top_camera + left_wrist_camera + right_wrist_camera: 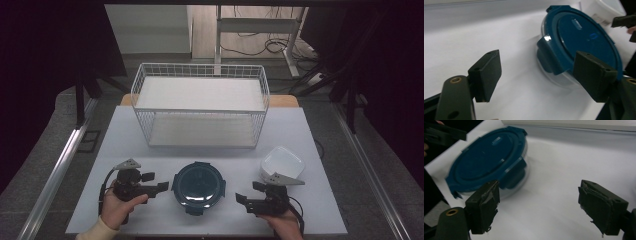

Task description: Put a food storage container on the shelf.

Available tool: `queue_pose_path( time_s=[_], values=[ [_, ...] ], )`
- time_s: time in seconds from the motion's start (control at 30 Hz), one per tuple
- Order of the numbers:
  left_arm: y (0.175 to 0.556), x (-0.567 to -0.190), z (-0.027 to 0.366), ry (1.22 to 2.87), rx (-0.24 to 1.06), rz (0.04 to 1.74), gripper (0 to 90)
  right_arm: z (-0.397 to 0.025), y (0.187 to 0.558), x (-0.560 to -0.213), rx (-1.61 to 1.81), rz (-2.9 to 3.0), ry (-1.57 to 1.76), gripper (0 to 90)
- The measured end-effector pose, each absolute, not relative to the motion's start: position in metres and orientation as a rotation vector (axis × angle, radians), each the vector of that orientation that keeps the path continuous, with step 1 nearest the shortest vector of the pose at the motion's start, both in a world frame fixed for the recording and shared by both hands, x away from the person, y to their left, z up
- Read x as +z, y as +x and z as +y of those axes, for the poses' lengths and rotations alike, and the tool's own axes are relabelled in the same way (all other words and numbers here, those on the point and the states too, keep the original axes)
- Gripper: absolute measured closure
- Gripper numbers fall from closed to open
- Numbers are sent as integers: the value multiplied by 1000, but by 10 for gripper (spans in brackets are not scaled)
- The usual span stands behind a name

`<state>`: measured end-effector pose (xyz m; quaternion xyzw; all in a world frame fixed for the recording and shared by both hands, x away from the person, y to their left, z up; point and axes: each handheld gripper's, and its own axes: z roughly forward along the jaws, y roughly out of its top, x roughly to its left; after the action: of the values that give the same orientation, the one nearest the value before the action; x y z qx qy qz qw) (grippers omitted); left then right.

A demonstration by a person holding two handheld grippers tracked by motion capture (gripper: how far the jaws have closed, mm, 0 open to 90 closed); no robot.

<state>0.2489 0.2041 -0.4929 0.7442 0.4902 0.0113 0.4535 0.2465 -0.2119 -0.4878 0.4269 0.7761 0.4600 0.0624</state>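
A round clear container with a dark blue clip-on lid sat near the front edge of the white table, lid on, between the two grippers and touching neither. The left gripper was held in the person's left hand, just to the left of the container, its tips pointed toward it. In the left gripper view its jaws stood wide apart with nothing between them but bare tabletop; the container lay ahead and toward the right jaw, one lid clip facing the camera. The right gripper was held in the right hand just to the right of the container, also pointed inward. In the right gripper view its jaws were likewise wide apart and held nothing, and the container lay ahead to the left, beyond the left jaw. The pads on those jaws looked worn and ragged at the edges, though blur made this uncertain. A small white square bowl rested on the table behind the right gripper. A white wire basket rack with two levels stood at the far side of the table, well apart from the container.
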Motion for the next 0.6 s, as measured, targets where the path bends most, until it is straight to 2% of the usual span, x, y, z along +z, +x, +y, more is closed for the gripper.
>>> queue_pose_path(
  time_s=[0.1, 0.3, 0.4, 0.6],
  values=[
    [254, -492, 202, 1827, -34, 1213, 204, -204, 250, -484, 1424, 2353, 1318, 166],
    [267, -486, 197, 1827, -56, 1222, 192, -187, 258, -479, 1432, 2384, 1337, 159],
    [277, -484, 191, 1814, -112, 1243, 176, -172, 264, -475, 1416, 2411, 1335, 147],
    [276, -488, 182, 1814, -178, 1237, 149, -157, 272, -473, 1419, 2410, 1388, 120]
  ],
)
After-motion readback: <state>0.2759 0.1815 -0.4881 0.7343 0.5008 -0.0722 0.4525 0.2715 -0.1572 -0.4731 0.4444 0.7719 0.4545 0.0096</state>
